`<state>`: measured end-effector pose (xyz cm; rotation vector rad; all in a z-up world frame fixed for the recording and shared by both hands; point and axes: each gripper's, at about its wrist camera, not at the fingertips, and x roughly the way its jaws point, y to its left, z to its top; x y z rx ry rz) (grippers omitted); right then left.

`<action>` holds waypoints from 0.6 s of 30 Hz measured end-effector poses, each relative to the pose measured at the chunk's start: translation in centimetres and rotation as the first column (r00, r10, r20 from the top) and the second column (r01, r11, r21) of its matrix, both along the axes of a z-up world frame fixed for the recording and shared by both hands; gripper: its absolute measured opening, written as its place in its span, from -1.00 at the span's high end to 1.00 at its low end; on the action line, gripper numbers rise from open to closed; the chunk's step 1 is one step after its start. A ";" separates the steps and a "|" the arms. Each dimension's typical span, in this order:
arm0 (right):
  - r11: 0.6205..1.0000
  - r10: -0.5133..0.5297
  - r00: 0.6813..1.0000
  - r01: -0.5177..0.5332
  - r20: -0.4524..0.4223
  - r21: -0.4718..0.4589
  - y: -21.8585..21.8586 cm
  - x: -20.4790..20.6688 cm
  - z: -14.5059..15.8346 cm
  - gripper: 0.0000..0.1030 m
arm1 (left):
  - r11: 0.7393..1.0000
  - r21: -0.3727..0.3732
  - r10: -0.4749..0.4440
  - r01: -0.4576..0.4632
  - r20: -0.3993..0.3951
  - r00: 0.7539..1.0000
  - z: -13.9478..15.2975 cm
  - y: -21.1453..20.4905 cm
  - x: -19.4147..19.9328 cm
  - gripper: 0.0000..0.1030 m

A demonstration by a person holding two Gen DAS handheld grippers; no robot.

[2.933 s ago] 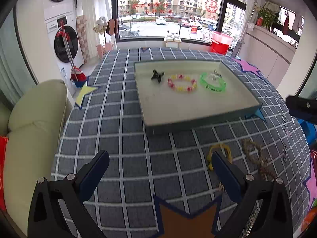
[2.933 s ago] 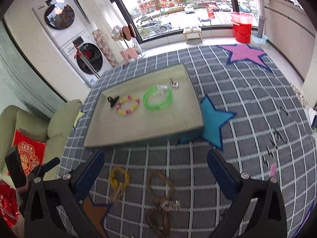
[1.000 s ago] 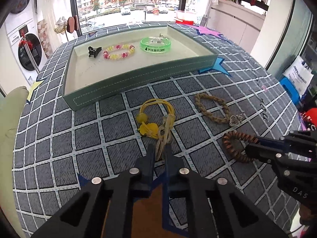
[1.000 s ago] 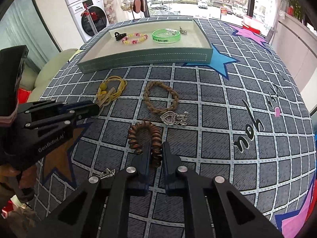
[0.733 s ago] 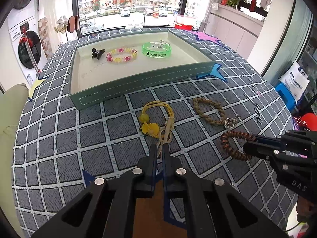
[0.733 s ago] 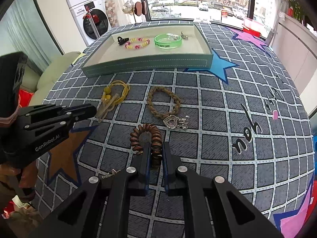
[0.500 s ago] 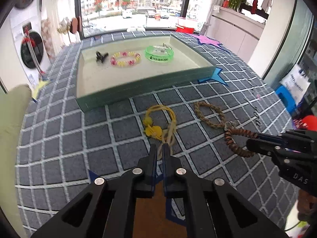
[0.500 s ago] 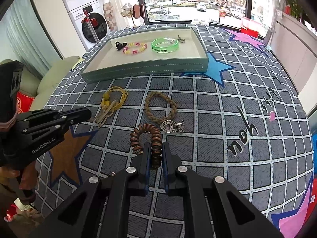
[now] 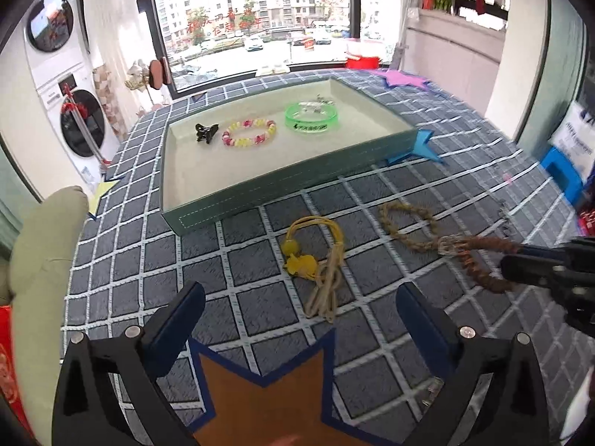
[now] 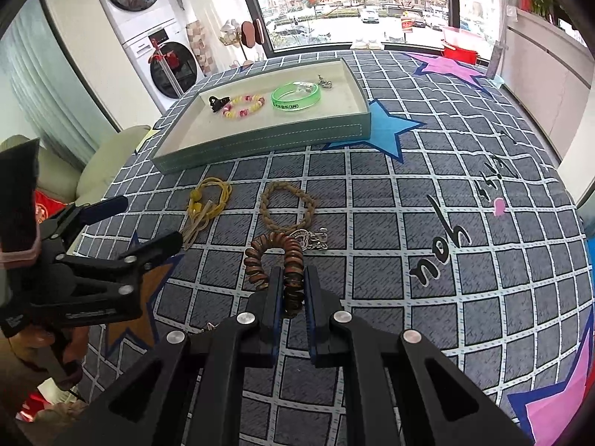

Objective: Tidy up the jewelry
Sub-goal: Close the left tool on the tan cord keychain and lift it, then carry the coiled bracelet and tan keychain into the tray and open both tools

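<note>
My right gripper (image 10: 292, 297) is shut on a brown coiled bracelet (image 10: 275, 256), which also shows in the left wrist view (image 9: 483, 260), held just above the cloth. My left gripper (image 9: 301, 319) is open and empty; it hovers just short of the yellow cord bracelet (image 9: 312, 249), which lies on the cloth and also shows in the right wrist view (image 10: 208, 200). A braided tan bracelet (image 10: 286, 204) with a silver heart charm (image 10: 312, 239) lies beside it. The green tray (image 9: 282, 186) holds a black clip (image 9: 206, 132), a pink-yellow bead bracelet (image 9: 249, 135) and a green bangle (image 9: 312, 119).
The table has a grey checked cloth (image 10: 409, 223) with coloured stars. A beige sofa cushion (image 9: 41, 260) sits at the left edge. A washing machine (image 9: 74, 119) and windows stand beyond the table.
My left gripper has opened; it was shut at the yellow cord's tails, which now lie free on the cloth. My right gripper stays shut on the brown coil and has lifted it slightly.
</note>
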<state>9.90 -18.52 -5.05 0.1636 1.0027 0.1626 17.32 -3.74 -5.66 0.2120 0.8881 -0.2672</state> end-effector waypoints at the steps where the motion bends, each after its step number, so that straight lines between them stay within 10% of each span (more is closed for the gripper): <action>1: 1.000 -0.003 1.000 0.003 0.001 0.004 -0.1 0.0 0.0 0.77 | 1.000 0.008 0.003 -0.003 -0.012 1.000 -0.3 -0.1 0.3 -1.00; 7: 1.000 -0.018 1.000 0.018 0.000 0.016 -0.7 -0.5 -0.1 0.77 | 1.000 0.004 -0.022 0.023 -0.126 0.992 -2.7 -1.0 1.9 -0.68; 12: 0.999 -0.030 1.000 0.030 0.003 0.024 -1.2 -0.5 0.0 0.77 | 0.996 -0.027 -0.093 0.091 -0.109 0.990 -2.5 -1.4 0.8 0.37; 18: 0.999 -0.042 0.999 0.041 0.014 0.035 -1.5 -0.2 0.4 0.77 | 0.990 -0.090 -0.113 0.104 -0.106 0.988 -2.2 -0.5 -0.3 0.37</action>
